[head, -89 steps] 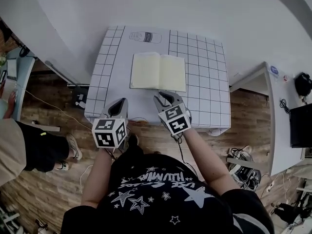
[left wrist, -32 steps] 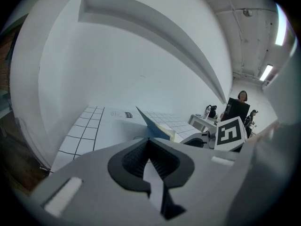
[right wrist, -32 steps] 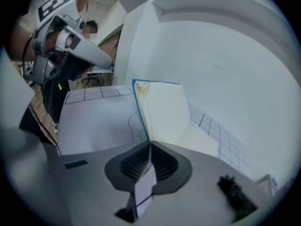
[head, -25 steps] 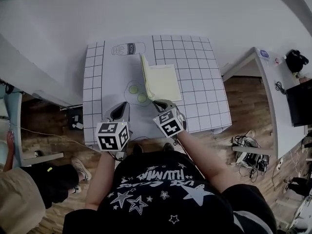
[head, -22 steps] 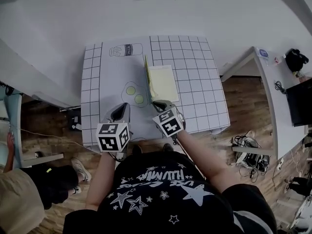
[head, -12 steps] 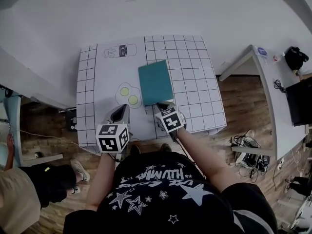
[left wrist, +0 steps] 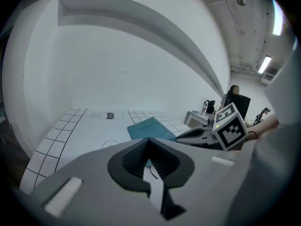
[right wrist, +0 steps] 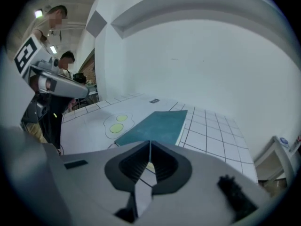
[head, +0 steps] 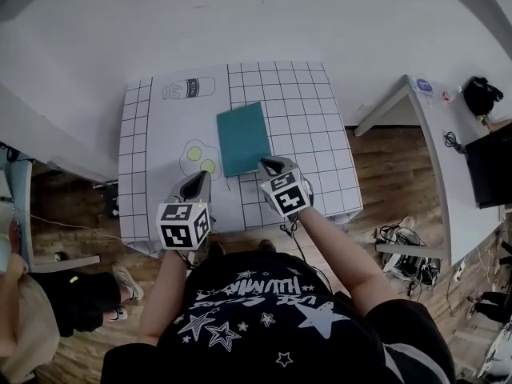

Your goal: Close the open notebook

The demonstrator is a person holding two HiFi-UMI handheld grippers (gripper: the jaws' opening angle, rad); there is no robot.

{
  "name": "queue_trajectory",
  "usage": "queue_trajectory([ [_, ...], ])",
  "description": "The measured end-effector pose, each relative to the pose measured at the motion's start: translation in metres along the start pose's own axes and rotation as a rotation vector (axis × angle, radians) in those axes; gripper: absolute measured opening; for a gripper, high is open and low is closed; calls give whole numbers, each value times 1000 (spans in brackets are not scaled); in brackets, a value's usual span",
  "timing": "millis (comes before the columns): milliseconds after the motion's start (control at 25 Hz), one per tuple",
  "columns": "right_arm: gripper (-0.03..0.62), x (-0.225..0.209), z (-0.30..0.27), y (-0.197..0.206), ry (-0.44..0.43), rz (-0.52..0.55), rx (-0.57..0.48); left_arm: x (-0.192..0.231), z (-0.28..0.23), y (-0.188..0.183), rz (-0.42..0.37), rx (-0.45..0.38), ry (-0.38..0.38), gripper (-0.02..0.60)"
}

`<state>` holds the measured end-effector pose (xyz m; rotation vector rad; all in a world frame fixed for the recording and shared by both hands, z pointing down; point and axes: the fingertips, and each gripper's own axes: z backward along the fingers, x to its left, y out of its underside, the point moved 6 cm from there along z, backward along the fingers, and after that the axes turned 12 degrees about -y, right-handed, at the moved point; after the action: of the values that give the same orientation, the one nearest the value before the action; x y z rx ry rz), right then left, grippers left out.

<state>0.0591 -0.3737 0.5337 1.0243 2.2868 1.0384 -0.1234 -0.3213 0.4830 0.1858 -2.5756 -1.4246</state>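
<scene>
The notebook (head: 244, 138) lies closed on the white grid mat (head: 320, 134), teal cover up, near the table's middle. It also shows flat in the left gripper view (left wrist: 149, 128) and in the right gripper view (right wrist: 155, 126). My right gripper (head: 268, 165) is shut and empty, with its tips just off the notebook's near right corner. My left gripper (head: 200, 178) is shut too and holds nothing. It hangs over the mat's near edge, left of the notebook and apart from it.
A fried-egg drawing (head: 198, 158) is printed on the mat just left of the notebook, and a bottle drawing (head: 184, 89) at the far left. A white side table (head: 424, 134) stands at the right. A person (head: 16, 294) is at the left, and cables lie on the wooden floor.
The notebook lay open, then its left half stood upright and swung over to the right; now it is closed. My right gripper has drawn back a little from it.
</scene>
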Motion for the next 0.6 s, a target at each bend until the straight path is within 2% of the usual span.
queue_trajectory([
  [240,22,-27,-11,25,-11,-128,59,-11,1,-1,-15,5,-20,9],
  [600,23,-33,-18,46,-56,-164,51,-33,3,7,-1,39,-80,9],
])
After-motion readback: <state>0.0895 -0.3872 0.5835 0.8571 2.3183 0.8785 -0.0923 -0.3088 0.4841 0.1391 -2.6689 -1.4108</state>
